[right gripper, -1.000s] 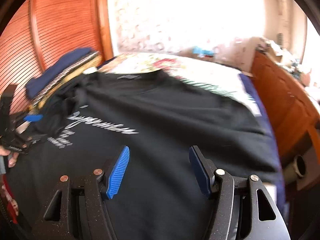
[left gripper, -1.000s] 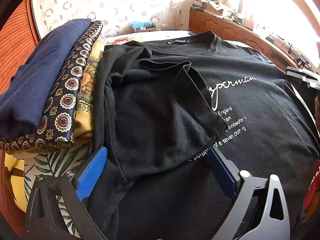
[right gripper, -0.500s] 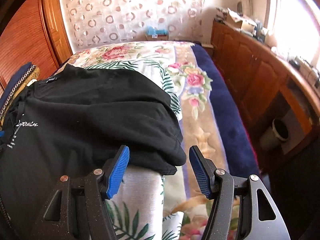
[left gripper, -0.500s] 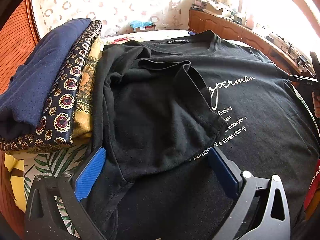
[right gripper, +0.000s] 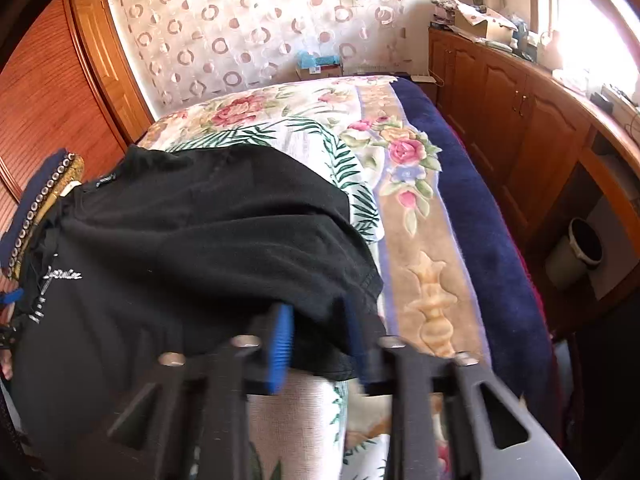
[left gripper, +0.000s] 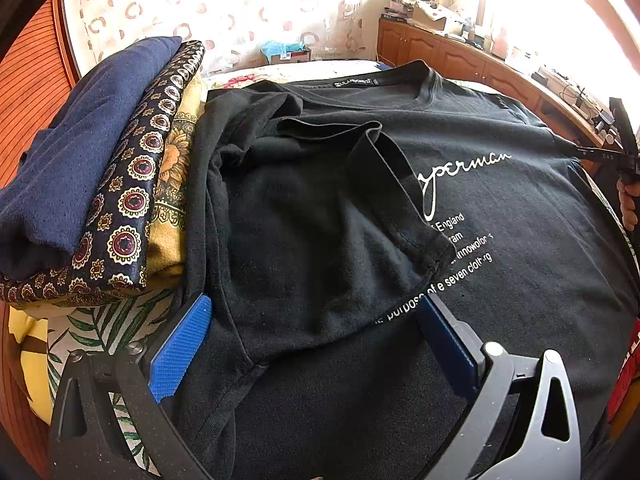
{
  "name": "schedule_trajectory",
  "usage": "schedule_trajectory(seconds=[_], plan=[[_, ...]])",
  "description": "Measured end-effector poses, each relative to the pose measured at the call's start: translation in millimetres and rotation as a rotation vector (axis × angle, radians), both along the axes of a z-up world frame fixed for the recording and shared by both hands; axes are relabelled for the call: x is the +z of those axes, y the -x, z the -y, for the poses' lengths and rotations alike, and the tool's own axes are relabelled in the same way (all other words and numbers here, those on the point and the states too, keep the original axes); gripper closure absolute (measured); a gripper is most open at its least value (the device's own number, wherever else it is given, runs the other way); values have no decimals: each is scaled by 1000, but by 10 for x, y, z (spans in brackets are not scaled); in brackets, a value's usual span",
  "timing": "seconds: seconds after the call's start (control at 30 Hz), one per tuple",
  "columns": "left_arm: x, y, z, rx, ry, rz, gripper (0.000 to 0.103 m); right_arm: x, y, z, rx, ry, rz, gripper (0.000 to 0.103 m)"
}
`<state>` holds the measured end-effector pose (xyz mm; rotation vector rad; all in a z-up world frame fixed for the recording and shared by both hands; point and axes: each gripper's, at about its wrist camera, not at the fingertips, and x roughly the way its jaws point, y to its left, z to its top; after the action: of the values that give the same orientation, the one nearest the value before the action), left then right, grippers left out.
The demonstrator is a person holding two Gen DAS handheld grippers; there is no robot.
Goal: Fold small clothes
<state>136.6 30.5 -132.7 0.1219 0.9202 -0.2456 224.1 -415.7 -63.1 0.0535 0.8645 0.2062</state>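
Three folded garments are already lying stacked at the bed's left edge: a plain navy knit (left gripper: pixel 80 132) on top, a glossy dark cloth printed with round medallions (left gripper: pixel 132 204) under it, and a mustard-yellow floral piece (left gripper: pixel 176 168) at the bottom, so part of the job is looking finished. Just beside that pile, the soft black cotton T-shirt with white script lettering (left gripper: pixel 500 208) is lying front-up across the flowered bedspread (right gripper: pixel 280 120), its collar pointing toward the far edge. Its left sleeve and side panel are already lying folded inward over the chest, covering the start of the lettering; the fold is looking loose and rumpled, the matte jersey draping in soft ridges with a stitched hem along its edge. The left gripper (left gripper: pixel 316 344) is hovering over the near left part of the shirt with its ribbed blue pads standing wide apart and gripping nothing. Toward the bed's right edge, the right gripper (right gripper: pixel 320 344) has just been closing its jaws, and they are now pinching the shirt's right sleeve hem between the pads. Judging by this, the right side is about to be folded inward, and the lengthwise folds and the stacking are still remaining.
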Motion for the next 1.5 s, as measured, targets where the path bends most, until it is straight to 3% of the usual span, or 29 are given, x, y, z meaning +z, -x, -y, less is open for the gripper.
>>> schedule_trajectory(seconds=[0.17, 0.27, 0.43, 0.57, 0.7, 0.77, 0.9, 1.17, 1.27, 1.43, 1.47, 1.5], plan=[[1, 0, 1, 0, 0, 0, 1, 94, 96, -243, -4, 161, 64, 98], [1, 1, 1, 0, 0, 0, 1, 308, 283, -477, 10, 255, 200, 99], [1, 2, 2, 0, 0, 0, 1, 609, 622, -996, 168, 227, 294, 99], [1, 2, 1, 0, 0, 0, 1, 493, 750, -1326, 279, 216, 239, 99], [2, 2, 1, 0, 0, 0, 1, 222, 748, -1405, 318, 183, 149, 98], [2, 2, 1, 1, 0, 0, 1, 148, 768, -1381, 309, 156, 118, 88], [1, -2, -1, 0, 1, 0, 1, 160, 826, -1345, 318, 124, 93, 54], [2, -3, -2, 1, 1, 0, 1, 463, 800, -979, 214, 73, 178, 54], [3, -1, -3, 1, 1, 0, 1, 467, 564, -891, 183, -3, 154, 54], [5, -2, -3, 1, 0, 0, 1, 296, 75, -970, 144, -43, 67, 54], [5, -2, -4, 1, 1, 0, 1, 227, -37, -991, 130, -46, 45, 59], [4, -2, -4, 1, 1, 0, 1, 214, -77, -1021, 125, -50, 34, 76]])
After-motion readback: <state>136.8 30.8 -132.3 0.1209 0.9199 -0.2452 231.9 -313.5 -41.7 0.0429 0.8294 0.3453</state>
